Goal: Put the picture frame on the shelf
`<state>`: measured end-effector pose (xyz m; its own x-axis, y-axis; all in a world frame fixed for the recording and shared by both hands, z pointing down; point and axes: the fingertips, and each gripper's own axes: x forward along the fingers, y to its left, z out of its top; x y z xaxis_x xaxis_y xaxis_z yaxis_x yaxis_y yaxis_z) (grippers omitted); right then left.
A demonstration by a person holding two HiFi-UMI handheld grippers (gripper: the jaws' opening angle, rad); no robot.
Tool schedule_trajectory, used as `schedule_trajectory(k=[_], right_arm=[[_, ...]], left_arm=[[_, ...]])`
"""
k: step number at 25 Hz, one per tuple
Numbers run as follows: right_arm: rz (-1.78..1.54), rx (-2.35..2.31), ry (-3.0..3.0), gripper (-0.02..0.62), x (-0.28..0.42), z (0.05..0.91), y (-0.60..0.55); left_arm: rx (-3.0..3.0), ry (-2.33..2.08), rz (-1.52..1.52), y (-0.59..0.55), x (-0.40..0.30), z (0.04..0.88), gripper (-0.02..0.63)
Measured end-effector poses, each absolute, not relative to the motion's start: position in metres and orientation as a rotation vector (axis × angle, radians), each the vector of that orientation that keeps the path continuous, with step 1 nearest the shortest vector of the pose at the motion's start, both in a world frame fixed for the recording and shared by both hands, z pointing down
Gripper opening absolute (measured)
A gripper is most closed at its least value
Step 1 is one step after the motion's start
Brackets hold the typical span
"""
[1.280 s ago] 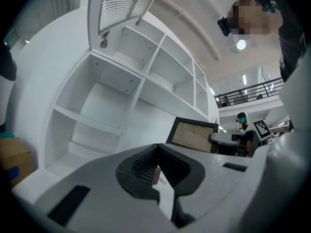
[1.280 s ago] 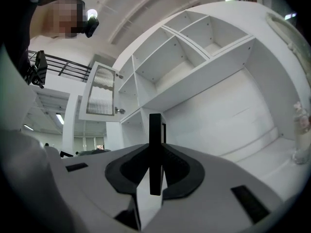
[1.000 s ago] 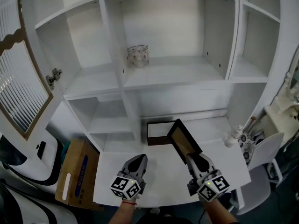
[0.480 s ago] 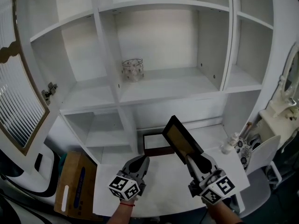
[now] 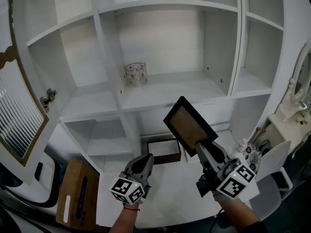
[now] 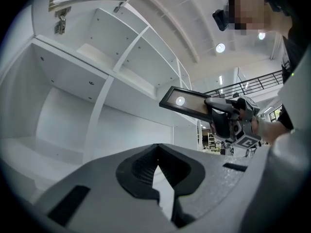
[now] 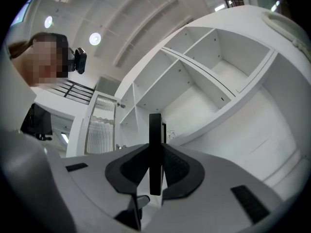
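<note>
Picture frame point(image 5: 188, 123) lifted higher — right hand-held gripper point(image 5: 203, 148) risen with it.

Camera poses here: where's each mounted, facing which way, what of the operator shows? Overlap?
Head view: on the person's head, steeply down at the shelf unit; left wrist, right wrist, left gripper, right gripper show.
Left gripper view: on the left gripper, along its shut jaws, up past the shelf unit; the right hand shows.
Right gripper view: on the right gripper, along jaws clamped on the edge-on picture frame, toward the shelf unit; the head shows upper left.
Shared: head and left gripper views show the right gripper holding the picture frame.
</note>
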<state>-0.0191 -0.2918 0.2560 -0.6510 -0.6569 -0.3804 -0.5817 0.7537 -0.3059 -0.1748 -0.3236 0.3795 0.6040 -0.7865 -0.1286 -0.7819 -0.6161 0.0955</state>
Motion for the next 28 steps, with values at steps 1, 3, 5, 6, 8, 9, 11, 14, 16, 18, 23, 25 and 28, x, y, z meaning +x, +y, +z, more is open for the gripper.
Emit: schedule_trajectory(k=[1,3,5,6,8,9,11,14,16,18,23,25,28], right_arm=[[-0.231,-0.929,2.462,0.067,-0.020,0.251,-0.295],[-0.278,-0.916,2.428,0.067,-0.020,0.243,-0.303],[-0.367,-0.900,2.383,0.067,-0.019,0.237,-0.314],[-0.418,-0.889,2.360,0.067,-0.020,0.235,-0.321],[-0.496,-0.858,2.327,0.067,-0.022,0.231,-0.330],[-0.516,-0.841,2.320,0.067,-0.024,0.228,-0.332],[-0.538,-0.804,2.308,0.067,-0.028,0.223,-0.334],[-0.595,-0.740,2.277,0.067,-0.032,0.219,-0.338],[-0.646,-0.702,2.247,0.067,-0.035,0.218,-0.342],[-0.705,-0.670,2.208,0.067,-0.036,0.218,-0.347],[-0.837,-0.642,2.112,0.067,-0.037,0.219,-0.361],[-0.881,-0.647,2.082,0.067,-0.037,0.221,-0.368],[-0.949,-0.655,2.021,0.067,-0.033,0.223,-0.379]], left_arm=[[2.786,-1.362,-0.247,-0.325,-0.174,0.379,0.005],[2.789,-1.358,-0.252,-0.328,-0.173,0.377,0.005],[2.797,-1.359,-0.255,-0.331,-0.173,0.374,0.005],[2.801,-1.361,-0.258,-0.333,-0.173,0.372,0.005],[2.805,-1.365,-0.270,-0.338,-0.174,0.368,0.005],[2.808,-1.367,-0.275,-0.340,-0.174,0.366,0.005],[2.816,-1.370,-0.278,-0.342,-0.174,0.361,0.005],[2.830,-1.368,-0.295,-0.345,-0.175,0.354,0.005],[2.835,-1.364,-0.306,-0.347,-0.176,0.350,0.005],[2.838,-1.360,-0.312,-0.349,-0.177,0.348,0.005],[2.859,-1.345,-0.297,-0.355,-0.173,0.344,0.005],[2.866,-1.340,-0.293,-0.357,-0.172,0.343,0.005],[2.871,-1.345,-0.272,-0.362,-0.170,0.344,0.005]])
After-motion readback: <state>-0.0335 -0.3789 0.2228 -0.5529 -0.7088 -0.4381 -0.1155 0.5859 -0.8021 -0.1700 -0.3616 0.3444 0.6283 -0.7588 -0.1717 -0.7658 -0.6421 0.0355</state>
